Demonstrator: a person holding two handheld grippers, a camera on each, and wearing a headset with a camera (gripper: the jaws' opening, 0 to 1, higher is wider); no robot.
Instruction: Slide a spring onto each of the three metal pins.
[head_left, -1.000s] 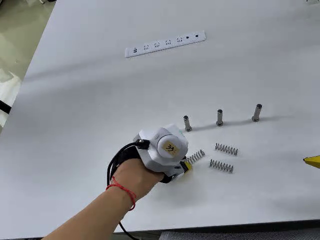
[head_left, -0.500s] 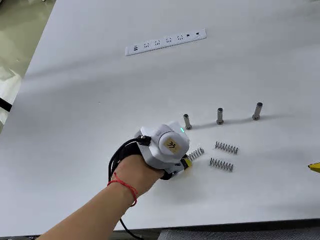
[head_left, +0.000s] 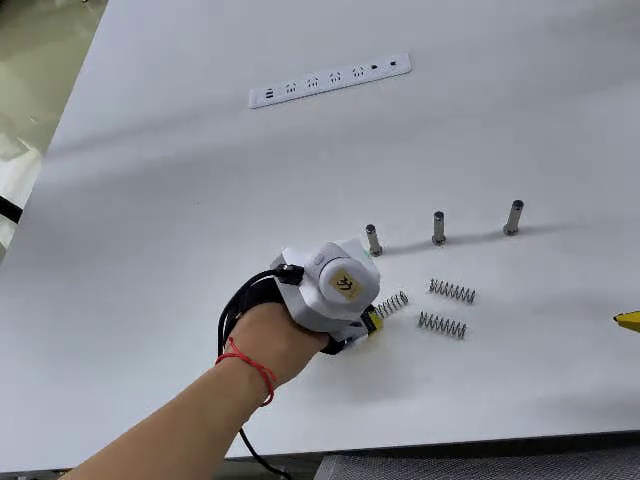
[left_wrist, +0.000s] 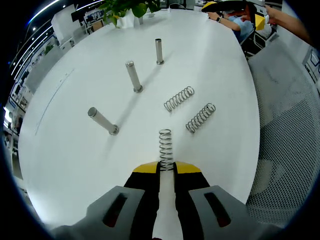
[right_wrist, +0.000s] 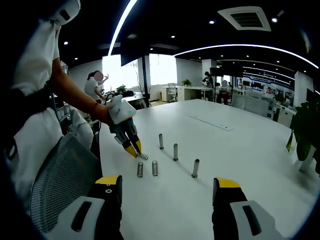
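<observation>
Table (head_left: 200, 200), wide and white. Over it the left gripper (left_wrist: 166, 169) is pinched nearly shut on the near end of one spring (left_wrist: 165, 142). The right gripper (right_wrist: 167, 184) gapes, empty. Three pins (head_left: 438, 227) stand upright nearby, with two springs (left_wrist: 179, 98) loose beside them. They look light and bendy, so I'd grip near an end.

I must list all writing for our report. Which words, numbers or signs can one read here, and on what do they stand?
No text can be read.
Yellow sticker on the left gripper, which grips a spring: dark mark, too blurred to read.
Power strip: any print is too small to read.
</observation>
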